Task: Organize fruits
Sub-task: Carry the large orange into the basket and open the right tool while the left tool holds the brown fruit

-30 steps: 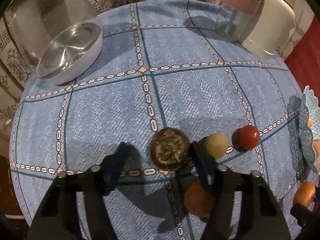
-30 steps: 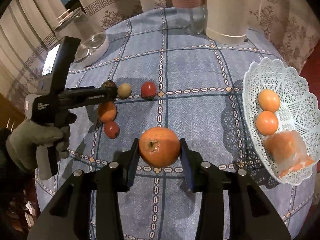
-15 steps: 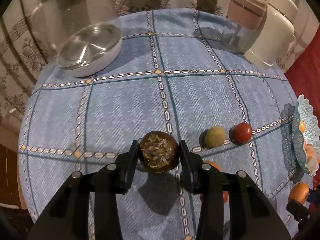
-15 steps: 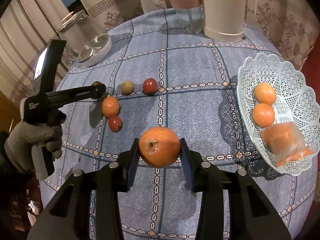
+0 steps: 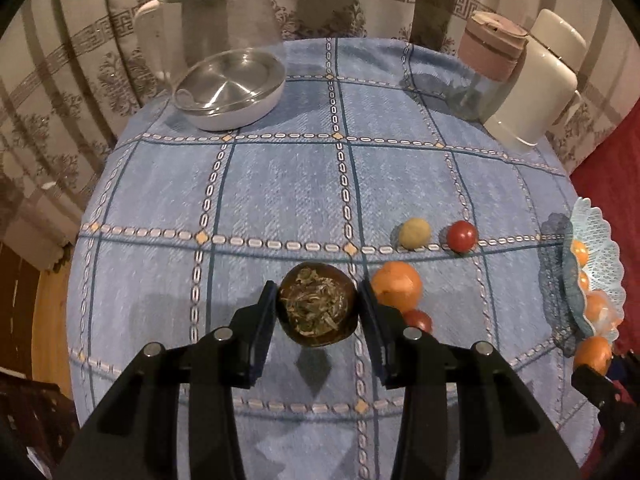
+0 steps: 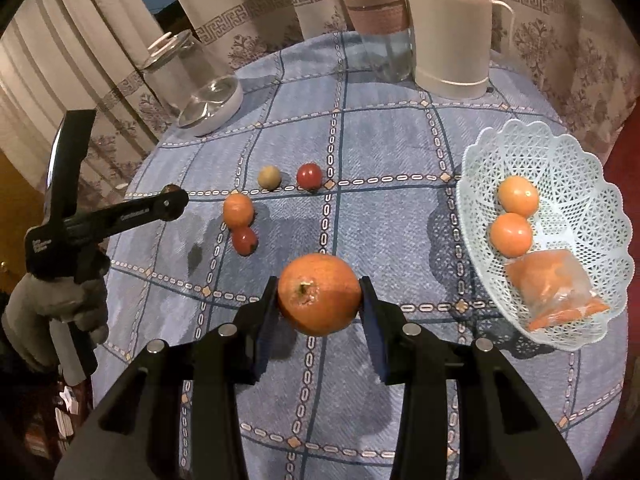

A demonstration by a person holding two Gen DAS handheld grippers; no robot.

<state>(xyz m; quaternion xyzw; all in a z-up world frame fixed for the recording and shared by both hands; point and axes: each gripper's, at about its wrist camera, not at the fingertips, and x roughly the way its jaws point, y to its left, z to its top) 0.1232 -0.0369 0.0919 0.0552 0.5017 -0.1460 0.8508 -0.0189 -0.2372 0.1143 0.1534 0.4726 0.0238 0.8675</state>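
Left wrist view, taken from left to right with the white lattice basket (image 5: 600,240) as the landmark: farthest from it, at the table's far-left edge, sits a metal-lidded white dish (image 5: 230,92) in front of a glass jar (image 5: 216,12). Nearer, the left gripper (image 5: 318,306) is clamped on a dark brown fruit (image 5: 318,304), lifted clear of the blue checked tablecloth (image 5: 280,184), its shadow on the cloth beneath. Closer to the basket lie an orange (image 5: 396,286) with a small red fruit (image 5: 418,320) touching it, then a yellowish fruit (image 5: 415,233) and a red tomato (image 5: 462,235) side by side. A pink-lidded tumbler (image 5: 486,64) and a white jug (image 5: 536,80) stand on the far side of the table from the basket.

Right wrist view: well left of the basket (image 6: 580,184), a gloved hand (image 6: 56,308) holds the left gripper (image 6: 170,204). The right gripper (image 6: 319,296) pinches a large orange (image 6: 319,294) above the cloth, just left of the basket. Inside the basket lie two small oranges (image 6: 518,194) and a bagged orange item (image 6: 554,286).
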